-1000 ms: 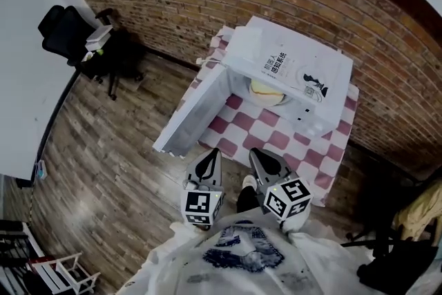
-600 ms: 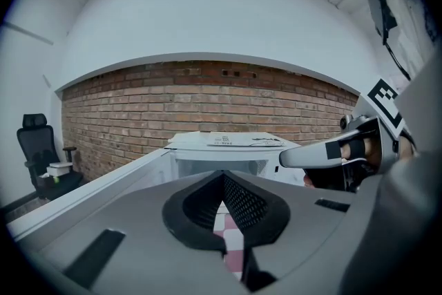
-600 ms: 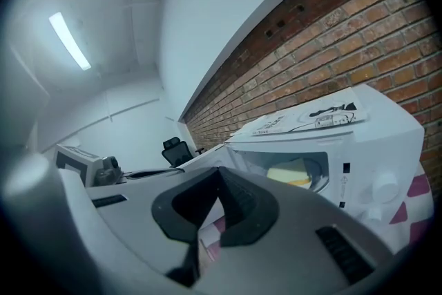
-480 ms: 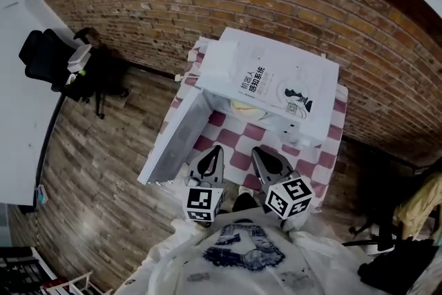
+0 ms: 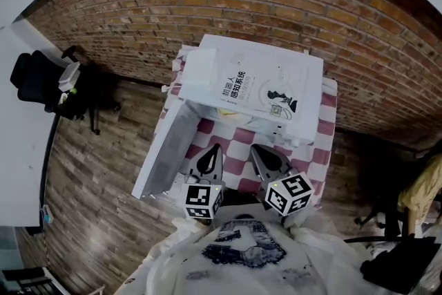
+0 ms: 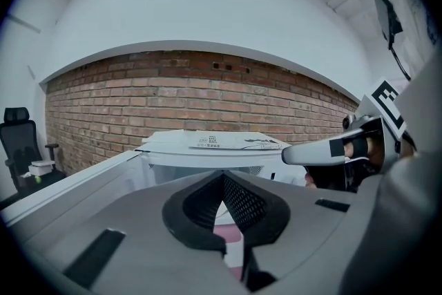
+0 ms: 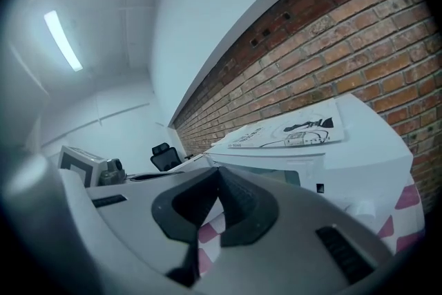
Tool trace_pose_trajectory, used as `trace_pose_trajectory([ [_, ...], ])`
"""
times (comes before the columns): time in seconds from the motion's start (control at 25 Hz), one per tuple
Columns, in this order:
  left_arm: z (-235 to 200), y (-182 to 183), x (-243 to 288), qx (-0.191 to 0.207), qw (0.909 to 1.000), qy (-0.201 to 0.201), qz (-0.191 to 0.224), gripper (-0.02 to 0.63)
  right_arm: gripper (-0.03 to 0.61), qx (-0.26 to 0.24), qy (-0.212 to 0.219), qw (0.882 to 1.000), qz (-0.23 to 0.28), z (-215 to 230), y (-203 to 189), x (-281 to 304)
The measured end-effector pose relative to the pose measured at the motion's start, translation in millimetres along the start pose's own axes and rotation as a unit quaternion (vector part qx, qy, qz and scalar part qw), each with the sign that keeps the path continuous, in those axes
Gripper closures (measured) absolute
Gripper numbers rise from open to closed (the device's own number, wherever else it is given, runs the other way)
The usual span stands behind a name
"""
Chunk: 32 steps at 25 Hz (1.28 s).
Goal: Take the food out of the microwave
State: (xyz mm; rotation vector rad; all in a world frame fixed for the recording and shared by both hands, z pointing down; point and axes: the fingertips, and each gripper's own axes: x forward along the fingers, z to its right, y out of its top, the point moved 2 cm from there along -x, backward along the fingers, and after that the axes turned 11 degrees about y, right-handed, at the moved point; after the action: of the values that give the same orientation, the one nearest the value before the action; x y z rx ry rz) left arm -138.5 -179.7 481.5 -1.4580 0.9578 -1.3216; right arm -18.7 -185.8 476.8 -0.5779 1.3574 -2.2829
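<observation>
- The microwave (image 5: 262, 90) sits in the upper middle of the head view on a pink-and-white checked cloth (image 5: 323, 148), backed against a brick wall. Its long side runs across the frame, dipping a little toward the right.
- Its door (image 5: 166, 148) stands wide open, hinged at the picture's left and swung out toward the lower left. The mouth of the cavity therefore faces the bottom of the frame, straight at the person.
- I can't see the food from here. The roof of the microwave covers the cavity in the head view, and neither gripper view shows it plainly. I'd judge it is inside, up-frame of both tools. Its shape, long axis and facing can't be told.
- The left gripper (image 5: 214, 152) has its jaws clenched together with nothing between them. It is near the free edge of the door and aims up-frame at the opening.
- The right gripper (image 5: 261, 152) sits beside it, jaws likewise pressed together and empty. It points at the right part of the opening, toward the panel side.
- Both tips are about level with each other and short of the mouth, so neither looks clearly nearer. The left one seems to line up more squarely with the cavity.
- To my eye the reach goes straight in, and the jaws would have to part first.
</observation>
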Motion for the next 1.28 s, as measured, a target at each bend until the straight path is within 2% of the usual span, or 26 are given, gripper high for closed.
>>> trace_pose_trajectory([
  [0.24, 8, 3, 8, 0.01, 0.9998, -0.016, 0.0, 0.606, 0.565, 0.001, -0.014, 1.0, 0.008, 7, 3, -4],
  [0.76, 8, -18, 30, 0.004, 0.9995, -0.026, -0.018, 0.606, 0.565, -0.01, -0.036, 0.999, 0.011, 21, -1, -6],
  [1.0, 11, -33, 44, -0.053, 0.996, -0.048, -0.054, 0.604, 0.565, -0.008, -0.041, 0.999, 0.007, 27, -4, -4],
  [1.28, 13, -53, 59, -0.083, 0.9899, -0.068, -0.093, 0.603, 0.565, -0.016, -0.037, 0.999, 0.004, 28, -1, 2],
])
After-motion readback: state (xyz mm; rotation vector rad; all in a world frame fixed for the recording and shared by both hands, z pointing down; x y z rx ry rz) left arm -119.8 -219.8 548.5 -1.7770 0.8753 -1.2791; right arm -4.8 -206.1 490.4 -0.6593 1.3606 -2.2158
